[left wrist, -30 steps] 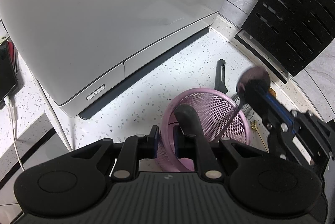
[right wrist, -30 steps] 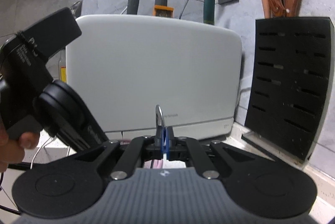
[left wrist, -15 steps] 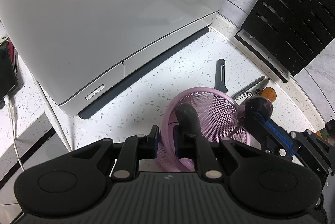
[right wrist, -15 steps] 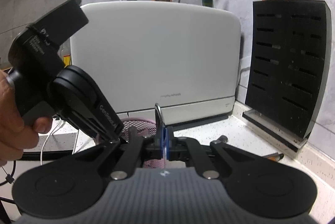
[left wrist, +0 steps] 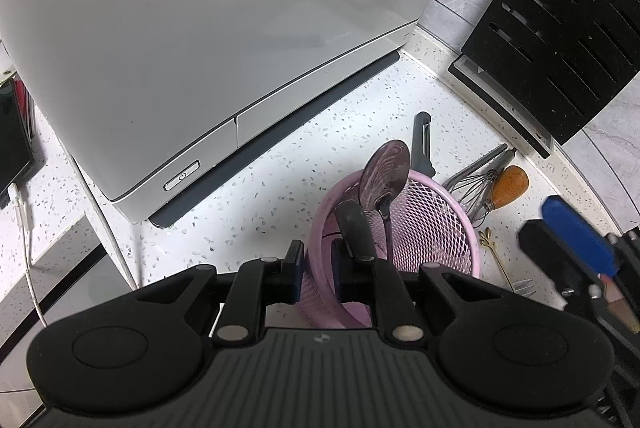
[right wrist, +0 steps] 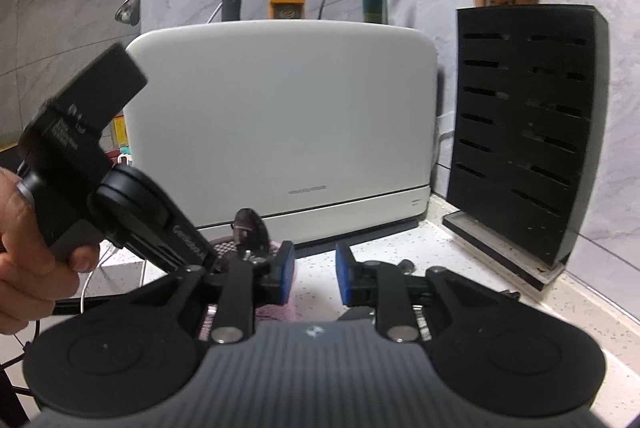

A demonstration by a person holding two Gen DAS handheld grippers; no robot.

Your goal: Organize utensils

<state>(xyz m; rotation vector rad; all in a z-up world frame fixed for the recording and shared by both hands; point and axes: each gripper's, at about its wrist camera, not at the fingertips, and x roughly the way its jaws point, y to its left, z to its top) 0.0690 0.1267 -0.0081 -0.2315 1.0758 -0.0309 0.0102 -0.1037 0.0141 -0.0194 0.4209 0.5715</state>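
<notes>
Speckled white bench (left wrist: 304, 148), grey appliance behind. Pink mesh basket (left wrist: 432, 228) is clamped at its rim by the left hand-held gripper (left wrist: 316, 270), presumably to steady it. Spoon (left wrist: 384, 176) stands inside, bowl up. Right hand-held gripper (right wrist: 315, 274) is opening, nothing between its jaws; whisk (left wrist: 476, 196) lies beside the basket.

Counter (left wrist: 320, 132) free btwn toaster (left wrist: 200, 28) & knife block (left wrist: 560, 28); whisk (left wrist: 476, 196) blocks right of basket (left wrist: 436, 228).

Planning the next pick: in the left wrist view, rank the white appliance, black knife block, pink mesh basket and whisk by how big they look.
1. white appliance
2. black knife block
3. pink mesh basket, though nearness to the camera inflates it
4. whisk, partly hidden behind the basket
</notes>
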